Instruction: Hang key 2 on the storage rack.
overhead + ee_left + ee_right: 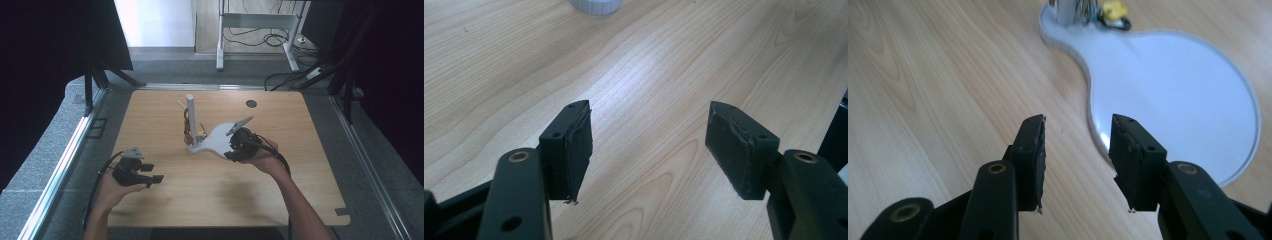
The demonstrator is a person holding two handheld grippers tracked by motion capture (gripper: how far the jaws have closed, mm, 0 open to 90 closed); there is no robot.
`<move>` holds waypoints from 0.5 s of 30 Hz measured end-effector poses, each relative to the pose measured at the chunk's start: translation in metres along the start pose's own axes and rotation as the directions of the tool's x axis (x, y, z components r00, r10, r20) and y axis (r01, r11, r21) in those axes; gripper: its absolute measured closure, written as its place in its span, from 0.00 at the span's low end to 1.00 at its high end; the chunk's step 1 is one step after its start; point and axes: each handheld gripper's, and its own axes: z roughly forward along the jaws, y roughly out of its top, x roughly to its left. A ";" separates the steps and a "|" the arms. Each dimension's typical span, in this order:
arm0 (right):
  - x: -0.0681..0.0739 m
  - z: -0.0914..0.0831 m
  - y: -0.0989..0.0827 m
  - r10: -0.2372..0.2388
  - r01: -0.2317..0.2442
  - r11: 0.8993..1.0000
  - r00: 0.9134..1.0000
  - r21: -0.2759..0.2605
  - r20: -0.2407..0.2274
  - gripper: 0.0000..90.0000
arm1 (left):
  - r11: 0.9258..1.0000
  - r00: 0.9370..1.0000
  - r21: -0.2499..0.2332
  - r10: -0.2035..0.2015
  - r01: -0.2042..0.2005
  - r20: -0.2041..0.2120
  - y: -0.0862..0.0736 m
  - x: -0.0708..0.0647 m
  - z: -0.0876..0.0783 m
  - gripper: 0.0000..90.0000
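Observation:
A white stand has a flat pear-shaped base (212, 142) and an upright post (190, 112) with small pegs, and it stands mid-table. Something yellow (200, 134) and a few small items hang or lie by the post's foot. My right gripper (229, 152) hovers at the near edge of the base's wide round end, pointing toward the post. In the right gripper view its jaws (1077, 160) stand apart with nothing between them, the base (1173, 75) ahead and to the right. My left gripper (156, 173) rests low at the table's front left, open and empty (649, 145).
A wooden table (300, 190) carries a small dark round hole (251, 103) at its back right. Metal rails (60, 170) run along both sides. A white desk frame (220, 45) and floor cables (280, 75) lie beyond the far edge.

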 end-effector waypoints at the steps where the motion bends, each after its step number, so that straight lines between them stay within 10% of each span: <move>1: 0.000 0.001 -0.004 0.006 -0.006 1.000 1.000 0.001 -0.002 0.64 | 1.000 1.000 0.001 0.000 0.000 0.000 0.000 0.000 0.001 0.40; 15: 0.002 0.010 -0.042 0.041 -0.041 0.999 0.999 -0.010 -0.005 0.64 | 1.000 1.000 0.014 -0.003 0.002 0.006 0.001 -0.002 0.005 0.40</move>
